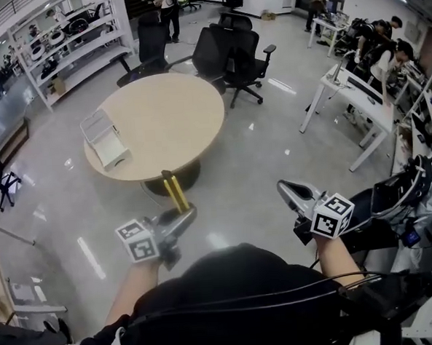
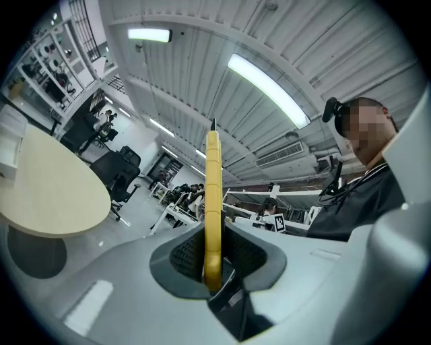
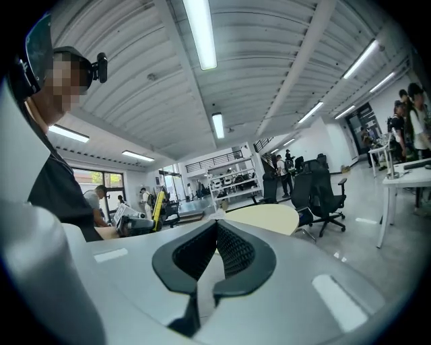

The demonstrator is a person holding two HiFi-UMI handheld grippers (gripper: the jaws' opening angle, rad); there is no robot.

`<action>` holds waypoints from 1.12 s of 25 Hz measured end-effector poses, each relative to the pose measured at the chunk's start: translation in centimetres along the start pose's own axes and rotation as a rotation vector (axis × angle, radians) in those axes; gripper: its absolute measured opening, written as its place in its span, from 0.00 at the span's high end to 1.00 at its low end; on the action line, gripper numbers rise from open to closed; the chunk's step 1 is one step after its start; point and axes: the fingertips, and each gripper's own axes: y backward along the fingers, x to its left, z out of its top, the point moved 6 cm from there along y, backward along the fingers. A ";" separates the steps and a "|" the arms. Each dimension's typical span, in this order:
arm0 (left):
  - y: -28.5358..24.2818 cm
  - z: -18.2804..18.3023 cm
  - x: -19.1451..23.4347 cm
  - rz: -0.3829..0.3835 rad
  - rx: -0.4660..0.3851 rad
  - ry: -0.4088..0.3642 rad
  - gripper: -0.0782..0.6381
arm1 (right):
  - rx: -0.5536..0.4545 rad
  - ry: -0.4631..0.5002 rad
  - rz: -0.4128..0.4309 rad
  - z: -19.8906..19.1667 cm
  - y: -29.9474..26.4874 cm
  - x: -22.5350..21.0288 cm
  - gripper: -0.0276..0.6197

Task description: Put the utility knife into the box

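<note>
A yellow utility knife [image 1: 176, 192] stands upright out of my left gripper [image 1: 188, 213], whose jaws are shut on its lower end. In the left gripper view the knife [image 2: 213, 195] rises between the dark pads [image 2: 185, 253] of that gripper [image 2: 213, 232], its blade tip pointing up. The white open box [image 1: 104, 138] sits at the left edge of the round beige table [image 1: 176, 112], well ahead of both grippers. My right gripper [image 1: 286, 189] is held over the floor at the right, its jaws together and empty; in its own view the gripper [image 3: 217, 224] shows pads meeting at the tip.
Black office chairs [image 1: 231, 54] stand behind the table. A white desk [image 1: 350, 94] with people at it is at the right. White shelves [image 1: 69, 46] line the far left wall. Glossy grey floor [image 1: 259, 158] lies between me and the table.
</note>
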 end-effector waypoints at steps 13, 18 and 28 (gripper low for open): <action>-13.1 0.9 7.9 -0.095 0.089 0.059 0.80 | -0.014 -0.079 -0.113 0.8 -0.6 -12.8 0.93; -22.0 3.5 8.7 -0.050 0.071 0.039 0.80 | -0.039 -0.068 -0.073 4.3 -0.2 -22.1 0.93; -36.4 4.7 9.8 -0.071 0.082 0.017 0.80 | -0.062 -0.053 -0.044 7.6 2.3 -35.0 0.93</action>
